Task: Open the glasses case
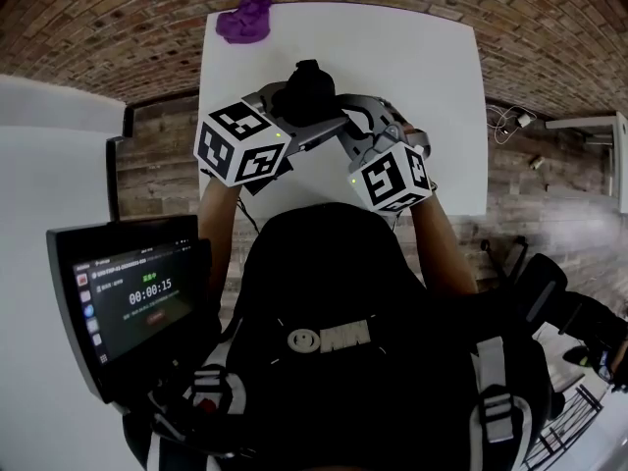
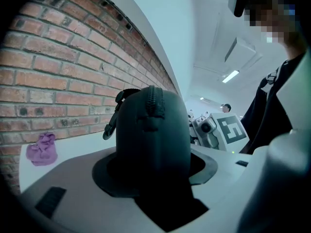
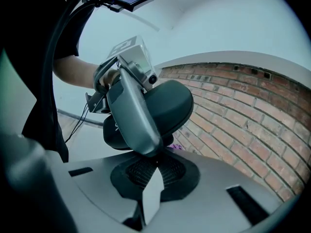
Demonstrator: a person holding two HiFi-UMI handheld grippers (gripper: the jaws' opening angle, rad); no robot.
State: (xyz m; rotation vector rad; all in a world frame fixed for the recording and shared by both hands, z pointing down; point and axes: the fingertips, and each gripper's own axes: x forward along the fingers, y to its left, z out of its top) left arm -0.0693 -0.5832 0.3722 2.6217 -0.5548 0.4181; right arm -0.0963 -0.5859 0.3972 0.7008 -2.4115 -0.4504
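The black zip-up glasses case (image 1: 306, 88) hangs in the air over the white table (image 1: 432, 86). My left gripper (image 1: 299, 108) is shut on it, and in the left gripper view the case (image 2: 153, 130) fills the space between the jaws, with its zipper (image 2: 152, 101) running up the middle and a loop (image 2: 112, 118) at its left. My right gripper (image 1: 340, 128) is shut right beside the case. In the right gripper view its closed tips (image 3: 156, 160) sit just under the left gripper's grey finger (image 3: 133, 110) and the case (image 3: 172, 103). I see nothing between them.
A purple crumpled cloth (image 1: 245, 20) lies at the table's far left corner. A screen on a stand (image 1: 128, 302) is at the person's left. A brick wall (image 2: 58, 72) runs behind the table, and cables lie on the floor to the right (image 1: 510, 121).
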